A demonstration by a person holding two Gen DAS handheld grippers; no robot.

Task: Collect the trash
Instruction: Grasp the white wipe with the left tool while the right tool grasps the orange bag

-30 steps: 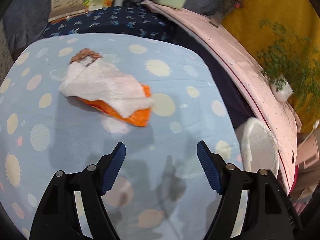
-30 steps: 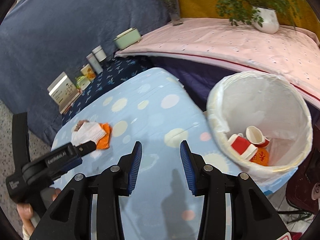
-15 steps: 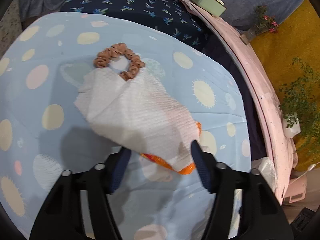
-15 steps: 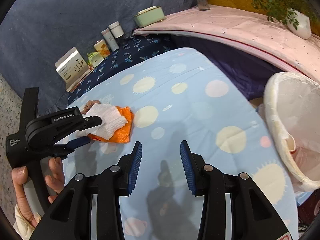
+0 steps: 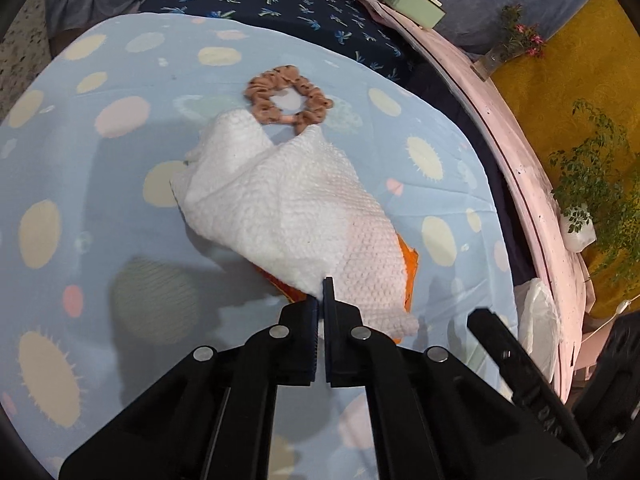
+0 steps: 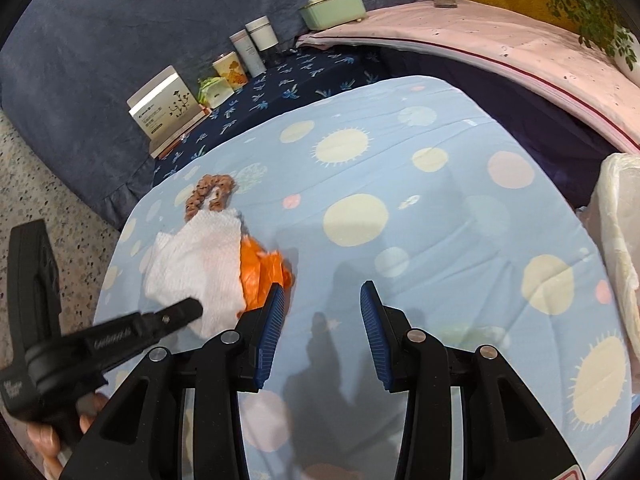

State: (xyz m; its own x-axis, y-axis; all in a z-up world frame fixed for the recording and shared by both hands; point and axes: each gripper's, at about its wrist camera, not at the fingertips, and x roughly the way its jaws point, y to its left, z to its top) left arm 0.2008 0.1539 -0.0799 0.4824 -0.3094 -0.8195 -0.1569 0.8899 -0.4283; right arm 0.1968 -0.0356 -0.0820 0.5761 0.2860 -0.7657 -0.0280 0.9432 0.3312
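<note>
A crumpled white paper towel [image 5: 288, 208] lies on the blue spotted table cover, over an orange plastic wrapper [image 5: 408, 268]. My left gripper [image 5: 321, 300] is shut on the near edge of the paper towel. In the right wrist view the towel [image 6: 200, 264] and orange wrapper [image 6: 260, 272] lie at the left, with the left gripper [image 6: 188, 310] at the towel. My right gripper [image 6: 322, 316] is open and empty above the table, its left finger close to the wrapper. The white-lined trash bin [image 6: 620, 240] stands at the right edge.
A brown scrunchie [image 5: 288, 100] lies just beyond the towel. A book [image 6: 168, 110], cans and bottles [image 6: 250, 50] and a green box [image 6: 334, 8] stand on the dark cloth behind. A potted plant [image 5: 580, 208] sits on the pink surface to the right.
My left gripper moved forward to the paper towel and closed on its near edge. My right gripper swung left from the bin toward the trash and stayed open.
</note>
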